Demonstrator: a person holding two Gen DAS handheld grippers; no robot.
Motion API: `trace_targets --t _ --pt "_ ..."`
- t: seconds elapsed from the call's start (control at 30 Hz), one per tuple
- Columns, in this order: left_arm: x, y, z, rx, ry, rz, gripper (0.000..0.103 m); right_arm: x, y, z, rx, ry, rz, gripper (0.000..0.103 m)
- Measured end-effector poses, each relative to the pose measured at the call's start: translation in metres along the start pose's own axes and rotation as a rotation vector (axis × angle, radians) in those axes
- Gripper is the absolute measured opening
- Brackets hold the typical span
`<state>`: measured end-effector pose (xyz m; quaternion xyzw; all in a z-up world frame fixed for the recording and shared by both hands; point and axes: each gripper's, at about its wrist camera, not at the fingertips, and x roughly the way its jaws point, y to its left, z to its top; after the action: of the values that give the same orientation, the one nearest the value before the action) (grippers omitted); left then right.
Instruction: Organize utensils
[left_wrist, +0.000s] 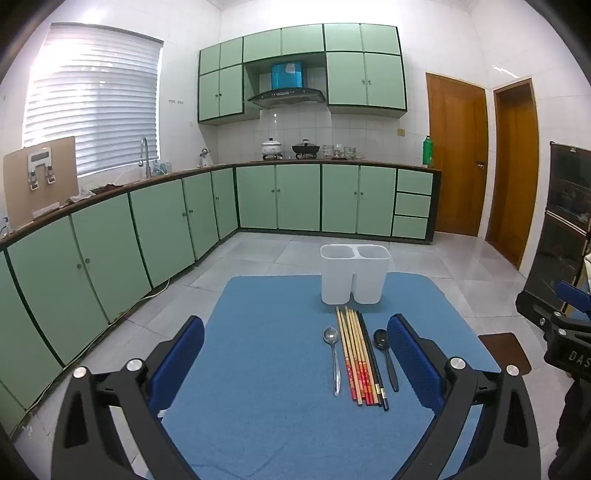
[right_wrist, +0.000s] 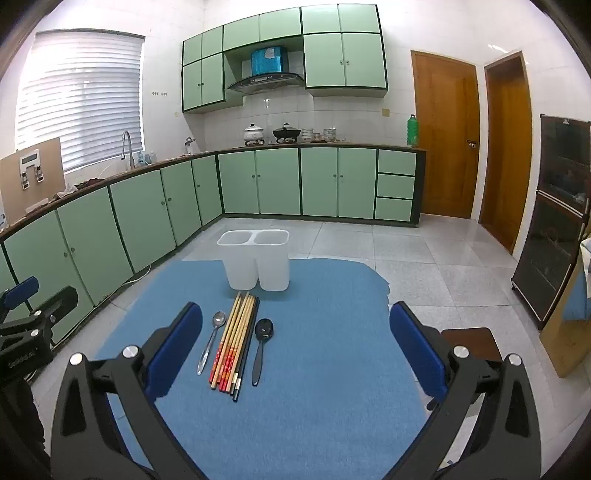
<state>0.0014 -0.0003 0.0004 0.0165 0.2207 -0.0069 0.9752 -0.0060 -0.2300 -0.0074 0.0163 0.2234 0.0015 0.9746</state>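
My left gripper (left_wrist: 295, 354): jaws wide apart, nothing between pads, above blue mat (left_wrist: 258, 424)
My right gripper (right_wrist: 295, 347): jaws wide apart, empty, above same mat

Items, rel. to grippers:
- White 2-compartment holder (left_wrist: 354, 275): upright at far end of mat, ahead of both grippers, both compartments empty
- Chopsticks (left_wrist: 360, 358): bundle flat on mat, just short of holder; nearer my left gripper's right finger, nearer my right gripper's left finger
- Metal spoon (left_wrist: 333, 356): beside bundle, left side, bowl toward holder
- Black spoon (left_wrist: 386, 356): beside bundle, right side, close to left gripper's right pad
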Motion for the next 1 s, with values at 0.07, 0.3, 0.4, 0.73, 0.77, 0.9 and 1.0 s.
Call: trace_targets --t 0.07,0.3,0.4,0.73,0.77,0.9,1.0 --pt "-0.0006 0.0000 0.0001 -0.003 -0.007 0.005 0.097 -0.0002 0.0000 0.0001 -0.001 -0.002 0.001 0.098" --pt "-0.0023 0.0014 -0.0001 -0.003 -0.013 0.007 0.097 0.0010 0.0004 0.0000 -0.003 -0.005 -0.002 0.098" --pt "-0.0006 0.0018 0.0010 -0.005 -0.012 0.008 0.097 0.0033 0.0012 -0.0001 -0.004 -0.006 -0.002 0.098" --pt "-0.0017 0.0042 0.0021 -0.009 -0.017 0.016 0.097 -0.0022 0.0026 0.0035 -0.002 -0.010 -0.003 0.098" --pt "-0.0025 0.0041 0.0022 -0.008 -0.017 0.015 0.097 -0.0022 0.0021 0.0029 -0.002 -0.010 -0.002 0.098" --pt "-0.0029 0.0045 0.0021 -0.009 -0.017 0.016 0.097 -0.0031 0.0023 0.0017 -0.002 -0.011 -0.002 0.098" --pt "-0.0030 0.0055 0.0026 -0.008 -0.017 0.017 0.097 -0.0027 0.0020 0.0016 -0.002 -0.011 -0.003 0.098"
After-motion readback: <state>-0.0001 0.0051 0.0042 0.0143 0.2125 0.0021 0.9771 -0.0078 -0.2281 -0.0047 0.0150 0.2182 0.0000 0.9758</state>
